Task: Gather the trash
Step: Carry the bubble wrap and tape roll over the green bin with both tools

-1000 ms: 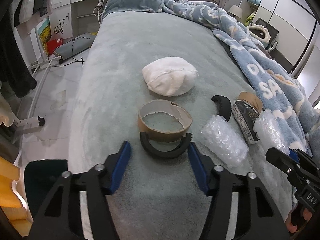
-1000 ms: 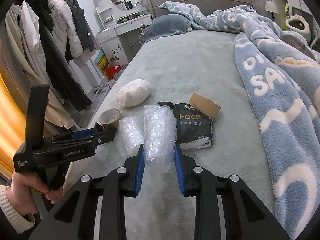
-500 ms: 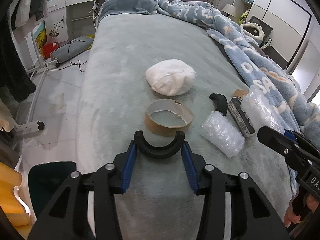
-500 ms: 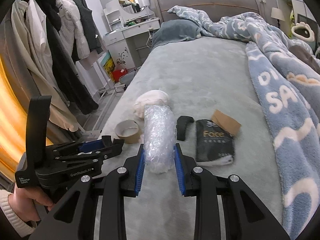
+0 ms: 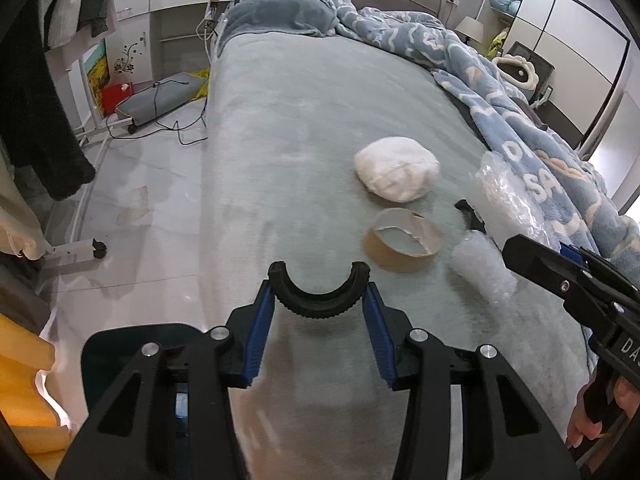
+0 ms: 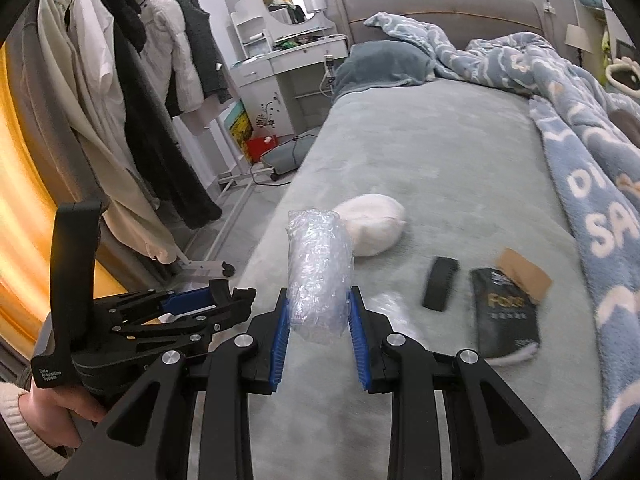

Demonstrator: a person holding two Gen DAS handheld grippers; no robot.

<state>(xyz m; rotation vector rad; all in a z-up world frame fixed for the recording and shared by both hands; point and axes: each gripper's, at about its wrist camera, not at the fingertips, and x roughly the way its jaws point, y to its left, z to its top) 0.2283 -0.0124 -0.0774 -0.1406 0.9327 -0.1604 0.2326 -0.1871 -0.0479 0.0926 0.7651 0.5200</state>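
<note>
Between right gripper (image 6: 320, 332) fingers, bubble wrap (image 6: 320, 268) pinched

Both wrist cams low over bed (image 5: 320, 128), facing headboard; shared: white bundle (image 6: 374, 230)

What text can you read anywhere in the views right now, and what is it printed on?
"Face": black packet on the bed; the smaller line beneath is blurred.
"Data Acquisition System": handle of the left claw, seen from the right wrist; tiny, only partly legible.
"DA", cut off: body of the right claw.
"SA", with partial letters above: blue blanket.
</note>
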